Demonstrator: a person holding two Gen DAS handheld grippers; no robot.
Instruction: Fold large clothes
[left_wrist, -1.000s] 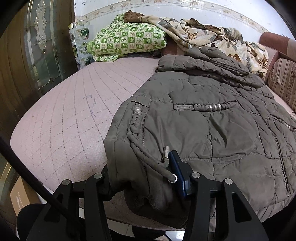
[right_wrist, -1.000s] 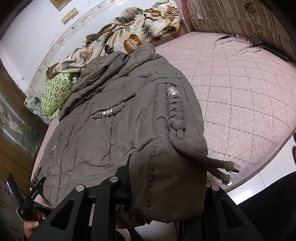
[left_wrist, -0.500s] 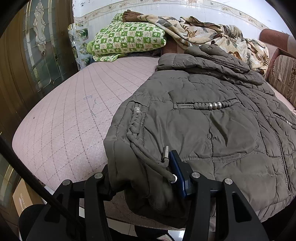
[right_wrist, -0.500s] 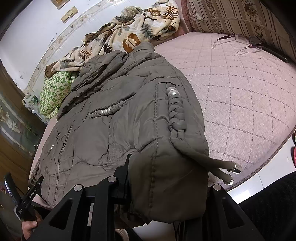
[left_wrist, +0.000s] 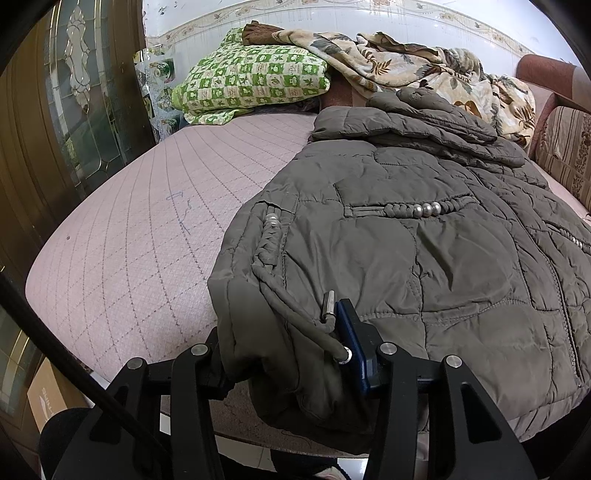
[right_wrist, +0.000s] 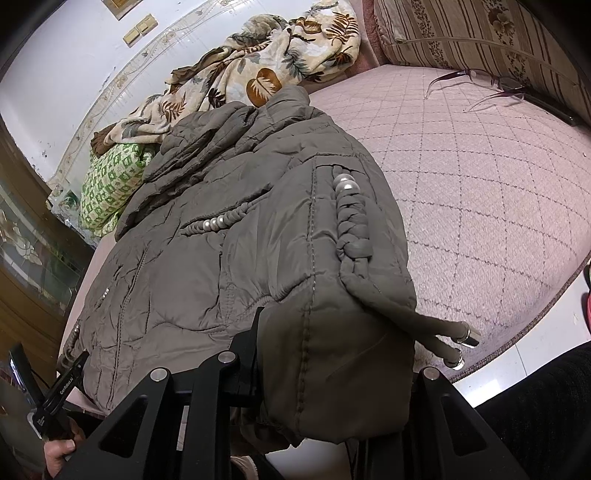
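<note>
One jacket, one pillow, one blanket, one glasses.

A pink quilted mattress carries a green-and-white checked pillow at its far edge by the wall, with a leaf-patterned blanket heaped just beside it. A pair of glasses lies near a striped cushion. A cardboard box stands below the mattress's near left corner.
</note>
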